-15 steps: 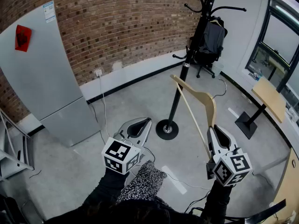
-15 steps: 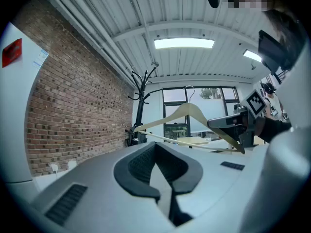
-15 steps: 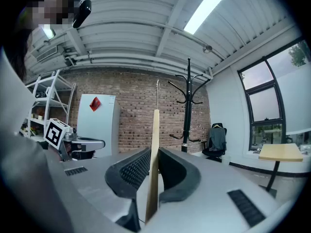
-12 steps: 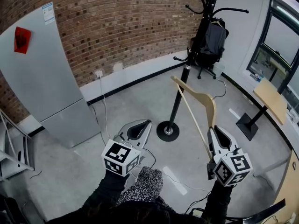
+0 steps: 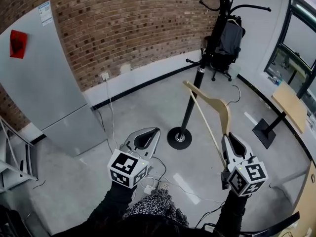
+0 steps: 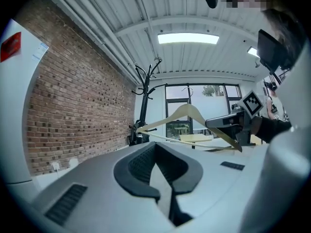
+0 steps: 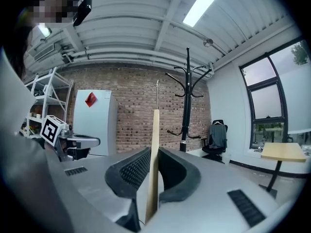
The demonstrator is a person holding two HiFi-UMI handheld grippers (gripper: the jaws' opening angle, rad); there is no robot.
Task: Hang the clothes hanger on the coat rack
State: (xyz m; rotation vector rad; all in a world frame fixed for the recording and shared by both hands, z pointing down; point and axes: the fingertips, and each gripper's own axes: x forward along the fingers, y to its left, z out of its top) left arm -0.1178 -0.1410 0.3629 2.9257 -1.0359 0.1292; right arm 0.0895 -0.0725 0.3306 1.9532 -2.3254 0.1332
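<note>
A pale wooden clothes hanger (image 5: 213,113) is clamped at one end in my right gripper (image 5: 231,141), which is shut on it; the hanger rises up and away towards the rack. In the right gripper view the hanger (image 7: 153,159) stands edge-on between the jaws, its metal hook pointing up. The black coat rack (image 5: 203,63) stands on a round base (image 5: 178,138) just beyond the hanger, with curved hooks at its top (image 7: 187,89). My left gripper (image 5: 146,135) is shut and holds nothing, left of the base. From the left gripper view the hanger (image 6: 187,118) and right gripper (image 6: 232,124) show ahead.
A grey refrigerator (image 5: 49,83) stands against the brick wall on the left. A black office chair (image 5: 223,46) with a jacket sits behind the rack. A small wooden table (image 5: 285,102) is at the right. Cables (image 5: 109,117) trail over the concrete floor.
The view has shifted slightly, so the rack sits a little further right and higher in the picture. Both grippers and the hanger keep nearly the same pose.
</note>
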